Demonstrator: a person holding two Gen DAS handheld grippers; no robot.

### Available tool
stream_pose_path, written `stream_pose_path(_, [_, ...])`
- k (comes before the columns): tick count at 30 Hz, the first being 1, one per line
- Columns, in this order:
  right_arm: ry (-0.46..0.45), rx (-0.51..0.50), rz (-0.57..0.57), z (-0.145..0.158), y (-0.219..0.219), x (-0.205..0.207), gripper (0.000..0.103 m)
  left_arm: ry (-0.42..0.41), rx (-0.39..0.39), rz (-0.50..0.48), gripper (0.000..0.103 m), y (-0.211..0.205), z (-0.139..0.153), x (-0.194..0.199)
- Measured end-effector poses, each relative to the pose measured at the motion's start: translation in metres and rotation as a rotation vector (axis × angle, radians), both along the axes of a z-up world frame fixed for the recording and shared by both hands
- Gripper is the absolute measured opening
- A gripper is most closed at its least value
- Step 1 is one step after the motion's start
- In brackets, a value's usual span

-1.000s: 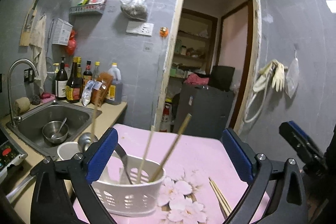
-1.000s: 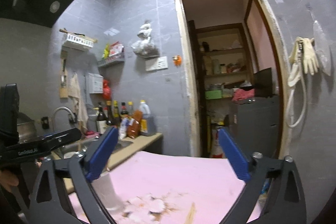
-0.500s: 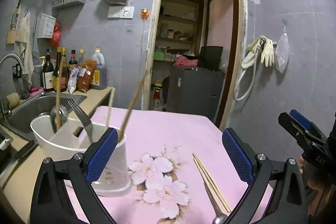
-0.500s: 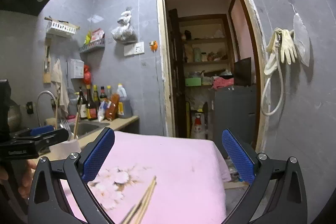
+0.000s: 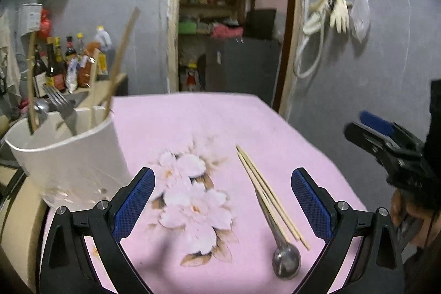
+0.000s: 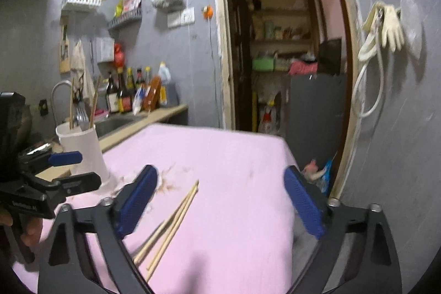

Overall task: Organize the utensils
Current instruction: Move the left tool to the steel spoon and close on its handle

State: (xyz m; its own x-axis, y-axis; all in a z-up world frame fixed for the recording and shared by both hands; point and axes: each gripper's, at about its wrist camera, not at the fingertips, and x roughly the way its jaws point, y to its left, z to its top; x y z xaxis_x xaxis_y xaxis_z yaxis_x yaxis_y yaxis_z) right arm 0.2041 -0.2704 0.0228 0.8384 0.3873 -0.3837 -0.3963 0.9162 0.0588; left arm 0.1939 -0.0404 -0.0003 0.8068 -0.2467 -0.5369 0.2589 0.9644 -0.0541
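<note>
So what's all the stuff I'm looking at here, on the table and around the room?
Tablecloth: one, pink with a flower print, covering the table.
Utensil holder: one, white, at the table's left edge; holds a fork, a spoon and several wooden chopsticks.
Chopsticks: one loose pair, pale wood, lying on the cloth right of the flowers.
Spoon: one, metal, beside that pair, bowl nearest the camera.
Bottles: several, dark and yellow-capped, on the counter by the sink.
Rubber gloves: cream, hanging on the right wall.
Doorway: one, opening on shelves.
Left tongs: black with blue pads, open, nothing between them.
Right tongs: same make, closing, over the loose chopsticks, not touching them.
</note>
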Motion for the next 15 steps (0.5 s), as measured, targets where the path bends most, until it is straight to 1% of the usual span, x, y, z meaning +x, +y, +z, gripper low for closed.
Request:
stream_pose_path(1, [0.022, -0.001, 0.007, -0.002, 0.000, 0.003, 0.078, 0.022, 0.003, -0.016, 0.096, -0.003, -0.004, 0.002])
stream_pose_path(2, [0.051, -0.001, 0.017, -0.005, -0.001, 0.007, 0.073, 0.046, 0.005, -0.033, 0.095, -0.006, -0.008, 0.003])
stream_pose_path(3, [0.076, 0.000, 0.023, -0.008, -0.001, 0.010, 0.068, 0.066, 0.006, -0.046, 0.091, -0.008, -0.012, 0.005])
stream_pose_path(4, [0.093, 0.000, 0.028, -0.010, -0.001, 0.012, 0.065, 0.094, 0.010, -0.064, 0.087, -0.011, -0.016, 0.007])
stream_pose_path(6, [0.138, -0.001, 0.039, -0.015, -0.002, 0.017, 0.057, 0.150, 0.013, -0.091, 0.074, -0.014, -0.023, 0.013])
stream_pose_path(7, [0.152, -0.001, 0.042, -0.017, -0.002, 0.018, 0.056, 0.178, 0.009, -0.104, 0.070, -0.015, -0.027, 0.015])
stream_pose_path(9, [0.180, -0.008, 0.047, -0.021, -0.001, 0.022, 0.051, 0.232, -0.003, -0.127, 0.058, -0.018, -0.035, 0.020])
stream_pose_path(10, [0.187, -0.013, 0.051, -0.023, 0.000, 0.022, 0.050, 0.261, -0.011, -0.139, 0.055, -0.019, -0.039, 0.024])
stream_pose_path(12, [0.204, -0.026, 0.059, -0.025, 0.002, 0.023, 0.047, 0.303, -0.021, -0.152, 0.044, -0.021, -0.044, 0.029])
stream_pose_path(14, [0.215, -0.034, 0.067, -0.026, 0.004, 0.026, 0.045, 0.346, -0.026, -0.159, 0.037, -0.023, -0.050, 0.035])
stream_pose_path(15, [0.221, -0.044, 0.070, -0.026, 0.006, 0.026, 0.044, 0.367, -0.030, -0.159, 0.034, -0.024, -0.053, 0.039])
